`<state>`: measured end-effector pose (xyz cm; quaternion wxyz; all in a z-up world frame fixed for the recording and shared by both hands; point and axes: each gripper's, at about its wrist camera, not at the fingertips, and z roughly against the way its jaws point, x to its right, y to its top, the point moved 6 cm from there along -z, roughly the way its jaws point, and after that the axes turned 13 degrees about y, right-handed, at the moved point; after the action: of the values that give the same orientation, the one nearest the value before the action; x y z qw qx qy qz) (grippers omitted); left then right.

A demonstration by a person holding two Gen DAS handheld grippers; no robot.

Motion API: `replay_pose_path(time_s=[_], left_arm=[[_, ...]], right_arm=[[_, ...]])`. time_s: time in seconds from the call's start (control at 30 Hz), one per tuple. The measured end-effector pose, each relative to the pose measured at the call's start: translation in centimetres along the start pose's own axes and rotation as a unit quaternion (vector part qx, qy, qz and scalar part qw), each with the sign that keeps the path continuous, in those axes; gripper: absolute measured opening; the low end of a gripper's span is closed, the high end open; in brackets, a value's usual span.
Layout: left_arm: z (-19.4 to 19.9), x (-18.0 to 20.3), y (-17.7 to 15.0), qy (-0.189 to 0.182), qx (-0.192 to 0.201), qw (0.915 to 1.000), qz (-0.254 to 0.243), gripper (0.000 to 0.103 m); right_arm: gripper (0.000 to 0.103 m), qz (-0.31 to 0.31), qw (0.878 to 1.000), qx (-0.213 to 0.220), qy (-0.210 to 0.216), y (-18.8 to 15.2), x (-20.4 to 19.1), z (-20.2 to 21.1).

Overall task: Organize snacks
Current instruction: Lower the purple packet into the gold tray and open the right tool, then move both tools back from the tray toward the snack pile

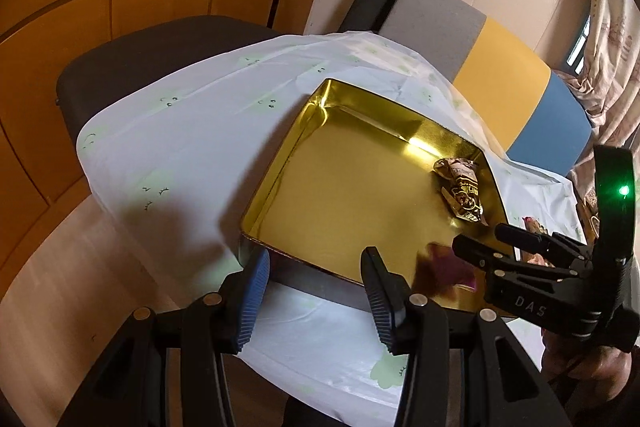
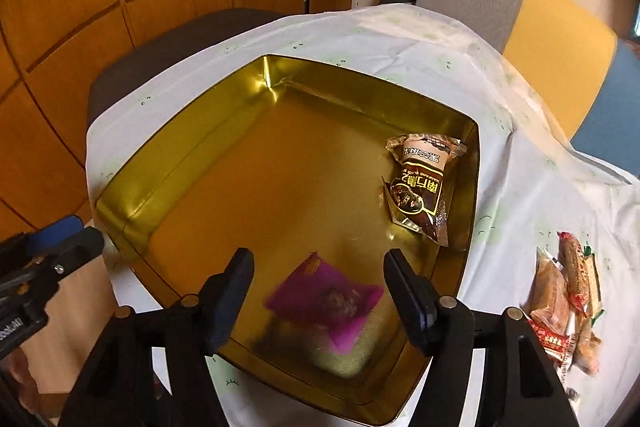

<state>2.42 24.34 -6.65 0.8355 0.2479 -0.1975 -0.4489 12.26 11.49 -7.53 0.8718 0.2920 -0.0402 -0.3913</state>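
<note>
A gold tin tray (image 2: 168, 163) (image 1: 280, 163) sits on the white cloth. A brown snack packet (image 2: 420, 183) (image 1: 464, 191) lies at its right side. A blurred purple snack packet (image 2: 324, 301) (image 1: 444, 269) is in the tray's near part, between and below my right gripper's fingers. My right gripper (image 2: 318, 291) is open above the tray; it also shows at the right of the left wrist view (image 1: 480, 239). My left gripper (image 1: 316, 291) is open and empty at the tray's near left corner; its tip shows at the left edge of the right wrist view (image 2: 60, 239).
A pile of several wrapped snacks (image 2: 568, 303) lies on the cloth right of the tray. The white cloth (image 1: 180, 131) covers a small table. A dark chair (image 1: 160, 47) stands behind it, and a grey, yellow and blue seat (image 1: 500, 79) at the back right.
</note>
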Motion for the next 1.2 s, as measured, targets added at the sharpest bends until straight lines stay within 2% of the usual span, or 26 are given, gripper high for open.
replay_pose_path(time_s=[0.13, 0.43, 0.8, 1.2], left_arm=[[-0.2, 0.1, -0.3, 0.001, -0.002, 1.0000, -0.002, 0.048], [0.0, 1.4, -0.9, -0.004, -0.002, 0.9996, -0.026, 0.048], [1.4, 4.2, -1.4, -0.002, 0.007, 0.9979, -0.064, 0.048], [3.1, 9.2, -2.9, -0.025, 0.017, 0.9902, -0.136, 0.048]], right_arm=[[0.068, -0.009, 1.000, 0.004, 0.002, -0.2, -0.1, 0.2], [0.068, -0.037, 0.998, 0.058, 0.014, -0.8, 0.6, 3.8], [0.068, -0.097, 0.991, 0.092, 0.016, -2.6, 4.9, 7.3], [0.070, -0.143, 0.984, 0.107, -0.018, -6.7, 10.5, 11.1]])
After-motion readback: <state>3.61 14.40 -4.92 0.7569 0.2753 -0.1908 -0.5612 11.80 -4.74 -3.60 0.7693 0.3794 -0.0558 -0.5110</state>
